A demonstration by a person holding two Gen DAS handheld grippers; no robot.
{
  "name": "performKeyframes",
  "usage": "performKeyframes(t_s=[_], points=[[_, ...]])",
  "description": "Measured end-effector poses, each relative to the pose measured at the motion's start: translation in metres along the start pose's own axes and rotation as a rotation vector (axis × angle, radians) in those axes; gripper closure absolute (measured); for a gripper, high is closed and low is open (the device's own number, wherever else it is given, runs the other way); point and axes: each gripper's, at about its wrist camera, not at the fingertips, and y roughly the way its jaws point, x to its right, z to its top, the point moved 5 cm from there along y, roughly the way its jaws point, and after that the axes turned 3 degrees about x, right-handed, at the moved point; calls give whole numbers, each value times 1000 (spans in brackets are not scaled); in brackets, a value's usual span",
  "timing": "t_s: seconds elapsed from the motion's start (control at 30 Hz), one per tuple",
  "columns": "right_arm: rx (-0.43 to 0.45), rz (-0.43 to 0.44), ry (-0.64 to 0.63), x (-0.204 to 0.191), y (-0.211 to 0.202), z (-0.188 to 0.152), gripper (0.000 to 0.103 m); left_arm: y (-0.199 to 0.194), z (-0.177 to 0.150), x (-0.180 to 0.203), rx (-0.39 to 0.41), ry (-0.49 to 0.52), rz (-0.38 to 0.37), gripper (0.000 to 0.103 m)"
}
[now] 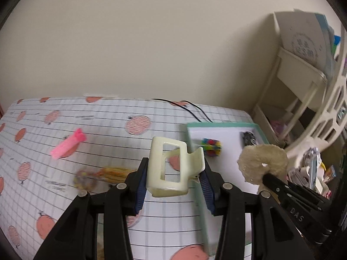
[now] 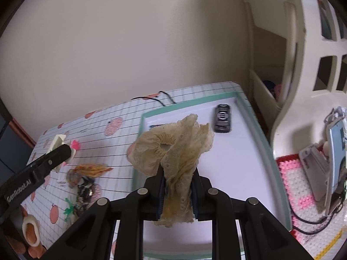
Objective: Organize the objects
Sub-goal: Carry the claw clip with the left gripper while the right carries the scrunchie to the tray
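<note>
- Left gripper [image 1: 173, 178]: jaws part-way closed, clamped on a cream claw hair clip [image 1: 171, 166]. Blue pads [image 1: 139, 192] press both sides of the clip; it stands upright between them, lifted clear of the table.
- Right gripper [image 2: 178, 191]: jaws nearly together, pinching a beige lace scrunchie [image 2: 171, 151]. The fabric bunches between the pads and spills out above and below the fingers. Held in the air over the tray.
- From the left wrist view, the scrunchie [image 1: 263, 162] hangs at the right gripper's tip, over the tray's right side.
- From the right wrist view, the left gripper's finger [image 2: 43, 164] shows at far left with the clip [image 2: 56, 143] at its tip, above the tablecloth.
- Tray [image 1: 219, 126], white with a teal rim, sits on the table's right side. Inside: a multicoloured small scrunchie [image 1: 211, 147] and a dark patterned barrette [image 2: 222, 118], well apart.
- Tablecloth [image 1: 104, 130], grid print with pink fruit. On it: a pink clip [image 1: 68, 144], an orange tassel piece [image 1: 116, 173] with a beaded ring [image 1: 83, 178] beside it.
- Right wrist view also shows a dark tangle [image 2: 85, 191] and a green bit [image 2: 69, 209] near the tassel; cannot tell what they are.
- Cream shelf unit [image 1: 301, 80] stands beyond the tray, against the wall.
</note>
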Motion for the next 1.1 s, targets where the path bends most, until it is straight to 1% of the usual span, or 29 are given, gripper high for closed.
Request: performKeyframes(t_s=[0.2,0.27,0.5,0.83,1.1], points=[[-2,-63,5,27,8,0,82,16,-7,32,-20,62,-28,57],[-8,-89,8,37,12,-2,82,22,-12,42,-30,85,-33,57],[-39,-133,36,62,23,-11,82,48,-35,67,-79,137,-53,57],[-102,-154,52,75,42,-27,82,77,-62,75,-155,142,-67,57],[-116,-155,65,78,46,-32,82,92,-74,80,-194,130,-74,57]])
